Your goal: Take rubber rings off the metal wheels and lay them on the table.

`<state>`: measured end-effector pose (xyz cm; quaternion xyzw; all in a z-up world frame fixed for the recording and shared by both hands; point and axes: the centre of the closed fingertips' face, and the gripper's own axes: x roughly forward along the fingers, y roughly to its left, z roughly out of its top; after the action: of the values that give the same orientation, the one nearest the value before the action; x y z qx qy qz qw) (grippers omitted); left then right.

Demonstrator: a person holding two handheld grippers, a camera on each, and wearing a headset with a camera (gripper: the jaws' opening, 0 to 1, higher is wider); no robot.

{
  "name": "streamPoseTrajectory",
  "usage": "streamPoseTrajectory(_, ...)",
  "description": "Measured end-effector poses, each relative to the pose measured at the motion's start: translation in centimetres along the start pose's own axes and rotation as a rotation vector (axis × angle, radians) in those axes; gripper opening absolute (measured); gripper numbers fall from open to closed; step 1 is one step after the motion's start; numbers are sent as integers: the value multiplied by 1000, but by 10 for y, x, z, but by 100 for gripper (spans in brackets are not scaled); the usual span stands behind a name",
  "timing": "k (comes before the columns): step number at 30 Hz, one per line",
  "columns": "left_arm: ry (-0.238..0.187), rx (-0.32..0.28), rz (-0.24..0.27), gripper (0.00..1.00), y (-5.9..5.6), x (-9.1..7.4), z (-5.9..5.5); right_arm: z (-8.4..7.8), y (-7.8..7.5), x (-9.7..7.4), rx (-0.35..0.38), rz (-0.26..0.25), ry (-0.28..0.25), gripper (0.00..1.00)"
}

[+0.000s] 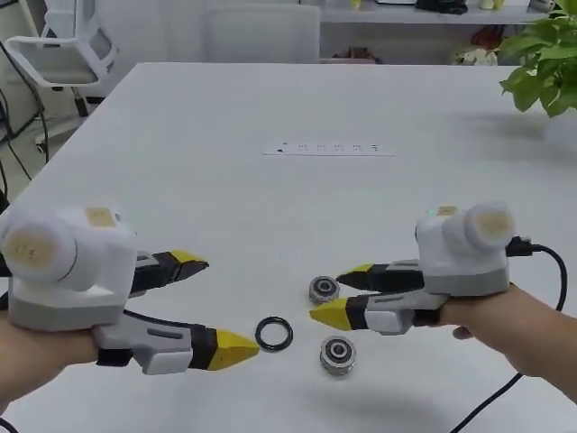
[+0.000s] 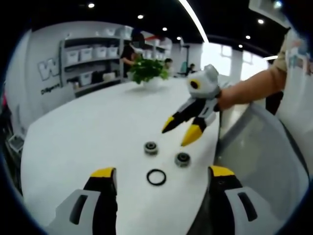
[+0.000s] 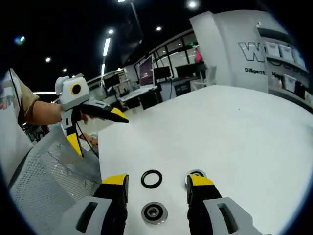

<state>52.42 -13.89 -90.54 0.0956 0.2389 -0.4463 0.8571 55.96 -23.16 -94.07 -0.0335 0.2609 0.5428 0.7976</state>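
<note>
I counted two metal wheels and one loose rubber ring (image 1: 258,334) on the white desk (image 1: 270,207), with two grippers held over them. In the head view one wheel (image 1: 323,290) sat farther from me and the other wheel (image 1: 337,353) nearer, the pair apart from each other. The ring lay flat just to their left and touched neither. I could not tell whether either wheel carried a ring of its own.

The left gripper (image 1: 227,305) had its fingers spread wide with nothing between them, and its lower yellow tip pointed at the ring from just beside it. In the left gripper view the ring lay on the desk between and just ahead of the two yellow tips, with both wheels beyond it and the right gripper (image 2: 176,137) above them.

The right gripper's fingers were parted too and gripped nothing, their tips close by the farther wheel in the head view. In the right gripper view one wheel lay on the desk low between the fingers, the other was partly hidden behind the right-hand tip, and the ring lay ahead of the tips.

For writing, I read a large "W" on the wall (image 3: 254,49) and a smaller line under it beginning "Diligent"; the rest was cut off. One socket strip (image 1: 329,149) was set in the desk, its markings too small to read. One plant (image 1: 541,63) stood at the far right corner
</note>
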Motion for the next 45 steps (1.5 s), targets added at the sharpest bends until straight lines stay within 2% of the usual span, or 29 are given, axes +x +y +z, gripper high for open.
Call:
streamPoseTrajectory(10, -10, -7, 20, 80, 1, -7, 0, -6, 3, -30, -67, -48, -10, 55)
streamPoseTrajectory(14, -12, -13, 32, 81, 1, -10, -3, -14, -1, -42, -91, -94, 3, 58)
streamPoseTrajectory(22, -12, -31, 47, 82, -3, -16, -11, -25, 2, -60, -61, -134, -13, 61)
streamPoseTrajectory(27, -11, -31, 61, 83, -3, -21, -14, -31, 2, -70, -75, -165, -9, 61)
streamPoseTrajectory(36, -22, -51, 87, 83, -3, -27, -14, -33, 5, -84, -66, -194, -25, 63)
streamPoseTrajectory(41, -41, -57, 97, 82, -3, -30, -8, -35, 5, -89, -47, -210, -38, 63)
streamPoseTrajectory(45, -39, -57, 104, 82, -3, -30, -10, -37, 5, -92, -35, -214, -43, 62)
